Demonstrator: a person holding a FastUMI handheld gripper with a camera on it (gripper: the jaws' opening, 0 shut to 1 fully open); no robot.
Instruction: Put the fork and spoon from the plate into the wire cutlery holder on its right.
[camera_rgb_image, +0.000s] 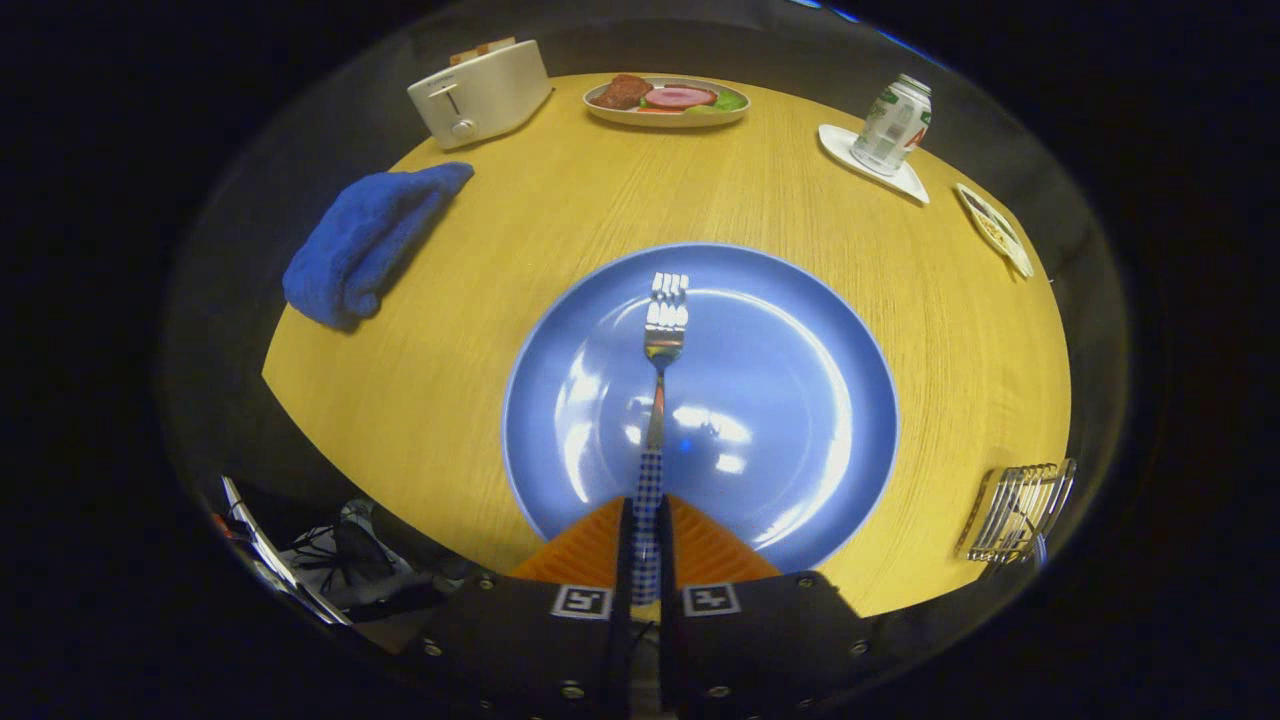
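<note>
Fingers (610, 540) clamping fork (664, 335) above plate (800, 330)

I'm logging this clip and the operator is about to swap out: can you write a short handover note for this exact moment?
Hand-held gripper: shut on the fork, holding its checked handle, tines pointing ahead over the blue plate.
Wire cutlery holder: on the table right of the plate; I can't tell what is in it.
No spoon lies on the plate; whether it is already in the holder, I cannot tell.
Left: carry the fork right and put it into the holder.
</note>
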